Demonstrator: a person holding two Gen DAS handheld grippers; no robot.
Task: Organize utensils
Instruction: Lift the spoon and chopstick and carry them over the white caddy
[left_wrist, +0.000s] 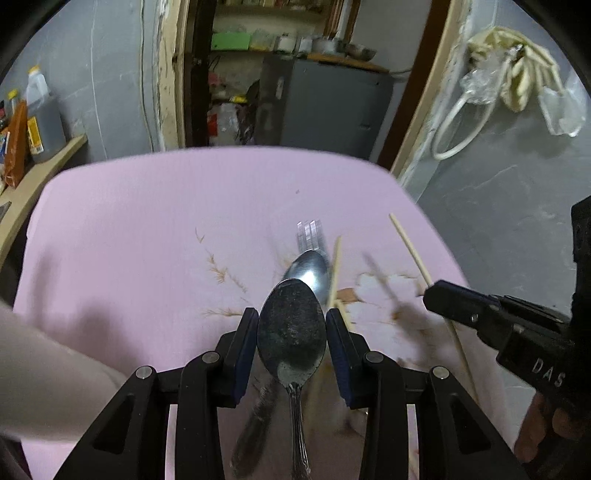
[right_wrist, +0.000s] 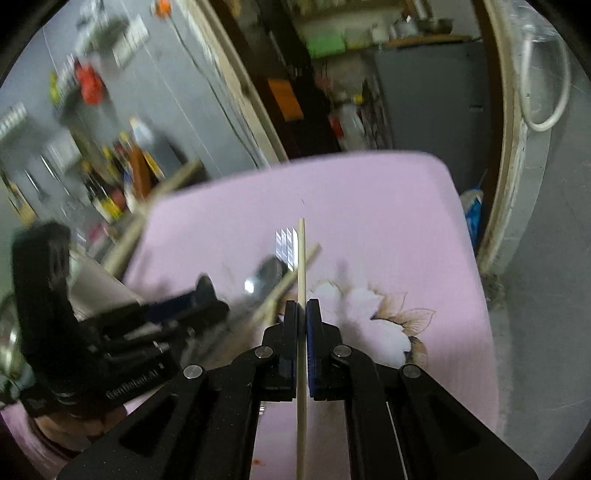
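Left gripper (left_wrist: 291, 325) clamped on bowl of dull metal spoon (left_wrist: 291, 332), handle trailing back below. Right gripper (right_wrist: 302, 314) pinched shut on pale wooden chopstick (right_wrist: 301, 258). Beyond, on pink flowered cloth (left_wrist: 147, 221): shiny second spoon (left_wrist: 310, 269), steel fork (left_wrist: 312, 236), second wooden chopstick (left_wrist: 335, 269).

left gripper (left_wrist: 291, 325) clamps a dark spoon (left_wrist: 291, 332).

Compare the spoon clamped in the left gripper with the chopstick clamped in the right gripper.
The dull, dark-speckled metal spoon is oval-bowled and wide; the pale wooden chopstick is a thin straight stick.

The left gripper holds the spoon by the sides of its bowl, pads set apart; the right gripper is almost fully closed on the chopstick's shaft.

The spoon's handle trails back under the gripper; the chopstick sticks out both ways.

Both are held above the pink floral cloth.
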